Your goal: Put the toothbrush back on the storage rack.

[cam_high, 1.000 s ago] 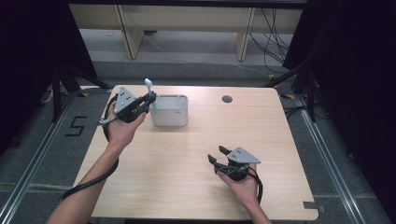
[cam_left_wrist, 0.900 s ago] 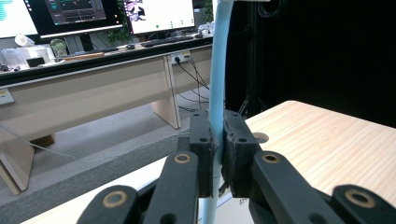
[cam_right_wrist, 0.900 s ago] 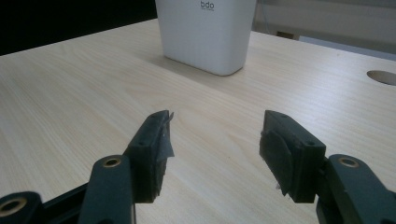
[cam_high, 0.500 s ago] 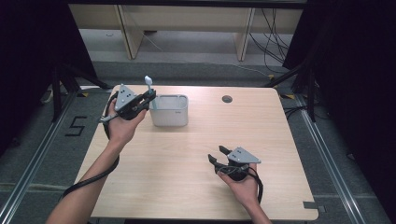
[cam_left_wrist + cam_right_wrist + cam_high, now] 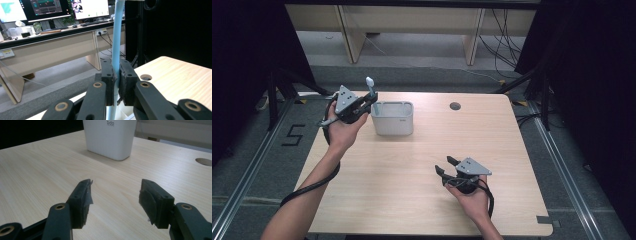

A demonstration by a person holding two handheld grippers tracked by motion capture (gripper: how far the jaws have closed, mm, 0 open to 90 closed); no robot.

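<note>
A slim light-blue handle with a pale head, perhaps a toothbrush (image 5: 370,88), stands upright in my left gripper (image 5: 371,102), which is shut on it at the table's far left. Its end hangs just left of the rim of a white rectangular cup (image 5: 393,119). In the left gripper view the blue handle (image 5: 117,37) runs up between the closed pads of the left gripper (image 5: 117,82). My right gripper (image 5: 444,166) rests near the front right of the table, open and holding nothing. In the right gripper view the right gripper (image 5: 115,197) faces the white cup (image 5: 110,137) from some way off.
The light wooden table (image 5: 412,190) has a round cable hole (image 5: 455,106) at the back right. Desks with monitors (image 5: 47,7) stand beyond the far edge, and a cable trails from the left hand off the front left.
The left gripper has lifted the blue handle very slightly beside the cup. The right gripper has stayed where it was.
</note>
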